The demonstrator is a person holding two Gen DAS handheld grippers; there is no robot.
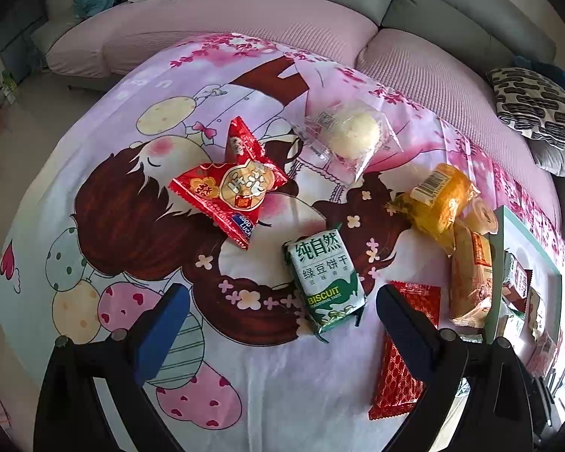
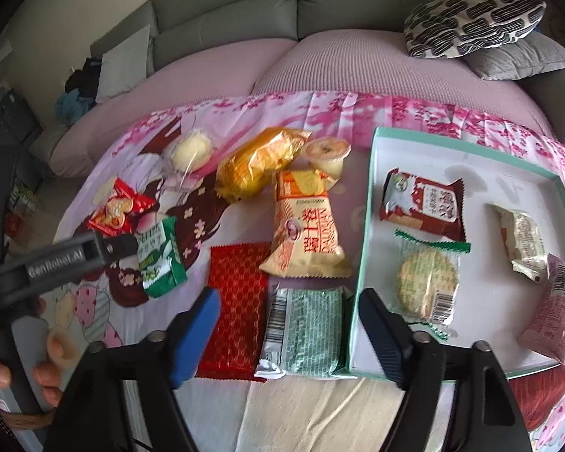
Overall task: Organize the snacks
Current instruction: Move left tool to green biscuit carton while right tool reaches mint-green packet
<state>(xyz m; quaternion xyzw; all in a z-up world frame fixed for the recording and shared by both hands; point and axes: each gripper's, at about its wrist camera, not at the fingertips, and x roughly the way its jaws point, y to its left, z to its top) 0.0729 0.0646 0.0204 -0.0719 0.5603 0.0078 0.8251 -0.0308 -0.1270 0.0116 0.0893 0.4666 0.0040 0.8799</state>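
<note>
Snacks lie scattered over a cartoon-printed cloth (image 1: 94, 143), some already in a white tray (image 2: 471, 165).

In the right wrist view the right gripper (image 2: 288, 335) stands partly open with nothing pressed between its blue pads. A pale green packet (image 2: 305, 331) lies on the cloth in the gap between the fingers, and the right finger reaches over the tray's near left rim. Just left of that packet is a flat red wrapper (image 2: 235, 305); above it an orange-and-white bag (image 2: 307, 229). In the tray at the right of the frame are a dark red packet (image 2: 423, 201), a round biscuit in clear wrap (image 2: 427, 282), a small white packet (image 2: 521, 241) and a pink packet (image 2: 552, 309).

In the left wrist view the left gripper (image 1: 282, 324) is wide open and empty. A green biscuit pack (image 1: 326, 277) lies between and just beyond its fingertips, untouched. Further up sit a red rice-cracker packet (image 1: 233, 188), left of centre, and a pale bun in clear wrap (image 1: 352, 133); a yellow bag (image 1: 439, 199) is at the right.
</note>
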